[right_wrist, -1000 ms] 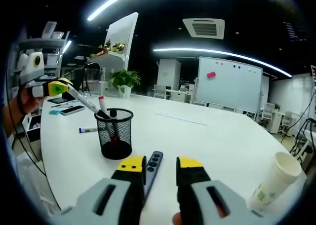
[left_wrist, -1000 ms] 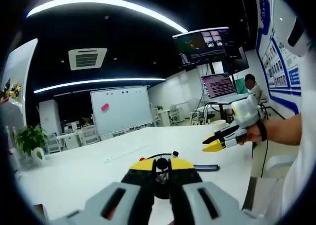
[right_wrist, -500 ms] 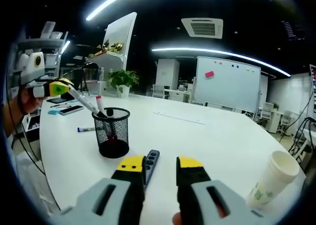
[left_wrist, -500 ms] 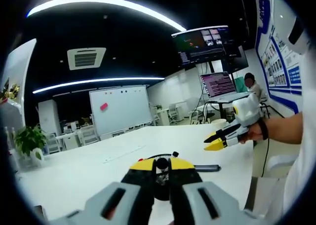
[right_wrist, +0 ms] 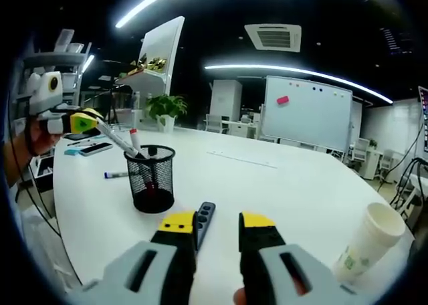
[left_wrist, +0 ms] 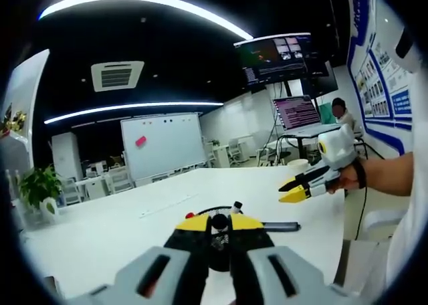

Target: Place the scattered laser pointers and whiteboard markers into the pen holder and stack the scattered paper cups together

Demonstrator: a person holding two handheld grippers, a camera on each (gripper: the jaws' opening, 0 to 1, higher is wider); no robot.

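Two grippers work over the white table [right_wrist: 281,198]. The left gripper [right_wrist: 85,121] is clamped on a whiteboard marker [right_wrist: 119,141], whose long axis slants down from the jaws into the black mesh pen holder [right_wrist: 150,180]; a red-capped marker [right_wrist: 135,140] stands in it too. The right gripper [right_wrist: 217,223] hovers with its jaws parted, holding nothing. A dark laser pointer [right_wrist: 204,216] lies flat just beyond its jaws, pointing away. A blue-capped marker [right_wrist: 115,174] lies left of the holder. A paper cup [right_wrist: 366,241] stands tilted at the right.
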